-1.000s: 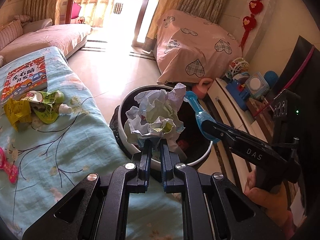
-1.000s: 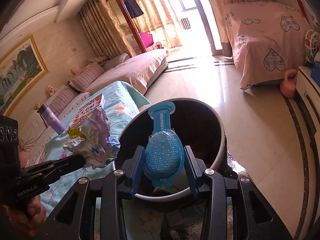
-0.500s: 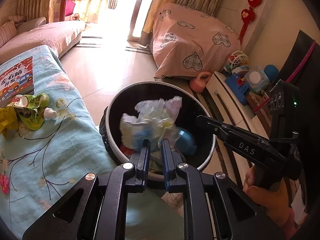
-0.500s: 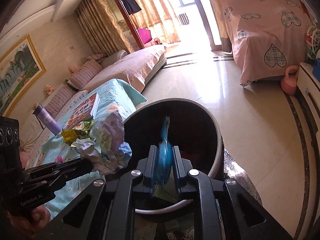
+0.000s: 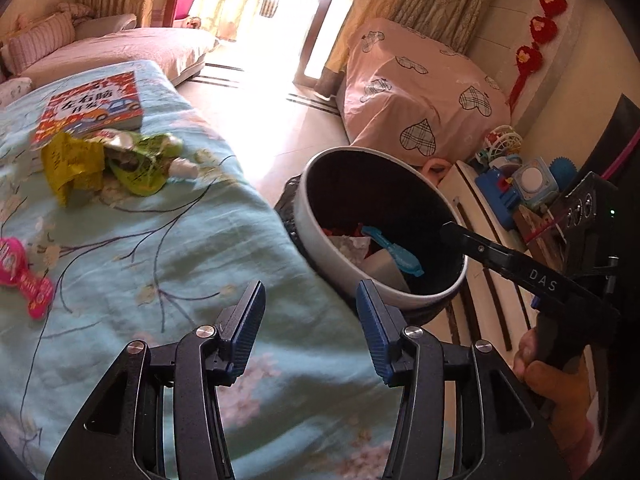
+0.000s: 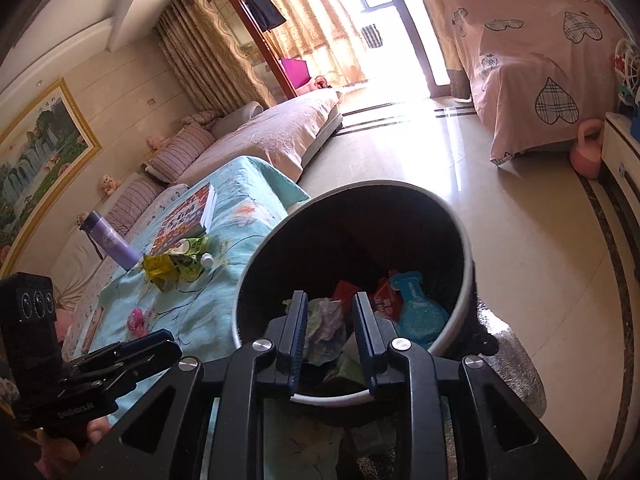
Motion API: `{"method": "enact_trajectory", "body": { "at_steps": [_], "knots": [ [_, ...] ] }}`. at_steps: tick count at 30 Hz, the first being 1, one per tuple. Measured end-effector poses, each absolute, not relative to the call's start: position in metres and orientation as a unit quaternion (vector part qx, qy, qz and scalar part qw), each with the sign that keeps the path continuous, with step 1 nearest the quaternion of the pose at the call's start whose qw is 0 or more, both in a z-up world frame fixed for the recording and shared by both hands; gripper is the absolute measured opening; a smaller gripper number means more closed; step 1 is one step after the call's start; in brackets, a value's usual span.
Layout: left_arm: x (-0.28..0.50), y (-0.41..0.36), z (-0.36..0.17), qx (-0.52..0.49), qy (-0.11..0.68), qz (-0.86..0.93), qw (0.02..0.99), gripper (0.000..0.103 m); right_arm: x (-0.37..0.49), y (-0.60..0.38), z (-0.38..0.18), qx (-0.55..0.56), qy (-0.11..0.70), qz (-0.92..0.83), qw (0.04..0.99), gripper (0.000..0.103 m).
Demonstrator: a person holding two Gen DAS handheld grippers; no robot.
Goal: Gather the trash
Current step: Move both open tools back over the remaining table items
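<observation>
left gripper [image 5: 310, 320] released, fingers wide apart and empty, over the blue cloth [image 5: 168, 248]. bin [image 5: 316, 236] at 1 o'clock of it. right gripper [image 6: 330, 340] parted, holding nothing, above the bin's near rim. crumpled paper [image 6: 326, 328] lies in the bin, seen between the right fingers. blue pouch [image 6: 420, 312] lies in the bin at 1 o'clock. wrappers [image 5: 108, 160] lie on the cloth at 10 o'clock, beside the book [image 5: 92, 106].

Left claw [image 5: 310, 320] gapes wide and empty; right claw [image 6: 330, 334] is parted, empty.
</observation>
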State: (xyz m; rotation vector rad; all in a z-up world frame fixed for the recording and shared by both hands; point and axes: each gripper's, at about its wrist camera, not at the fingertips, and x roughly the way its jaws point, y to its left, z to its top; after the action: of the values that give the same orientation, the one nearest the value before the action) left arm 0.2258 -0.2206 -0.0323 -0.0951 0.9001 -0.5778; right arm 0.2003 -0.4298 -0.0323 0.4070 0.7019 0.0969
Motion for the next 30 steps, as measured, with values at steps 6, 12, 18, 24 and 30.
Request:
{"method": "enact_trajectory", "body": {
  "at_steps": [6,12,18,24,30],
  "knots": [
    [0.217,-0.165,-0.044,-0.067,0.437,-0.233,0.866,0.048,0.201,-0.384,-0.032,0.185,0.349,0.089,0.914,0.037],
    [0.212,-0.106,-0.052,-0.098,0.446,-0.185,0.870,0.048,0.208,-0.340,-0.040,0.178,0.364,0.134,0.905,0.060],
    [0.215,-0.054,-0.059,-0.132,0.453,-0.140,0.871,0.048,0.215,-0.302,-0.047,0.167,0.376,0.159,0.897,0.076],
    [0.223,-0.021,-0.061,-0.167,0.452,-0.128,0.867,0.048,0.224,-0.277,-0.048,0.154,0.383,0.176,0.894,0.076],
    [0.239,-0.009,-0.068,-0.184,0.459,-0.114,0.862,0.048,0.239,-0.255,-0.048,0.142,0.386,0.187,0.892,0.076]
  ]
}}
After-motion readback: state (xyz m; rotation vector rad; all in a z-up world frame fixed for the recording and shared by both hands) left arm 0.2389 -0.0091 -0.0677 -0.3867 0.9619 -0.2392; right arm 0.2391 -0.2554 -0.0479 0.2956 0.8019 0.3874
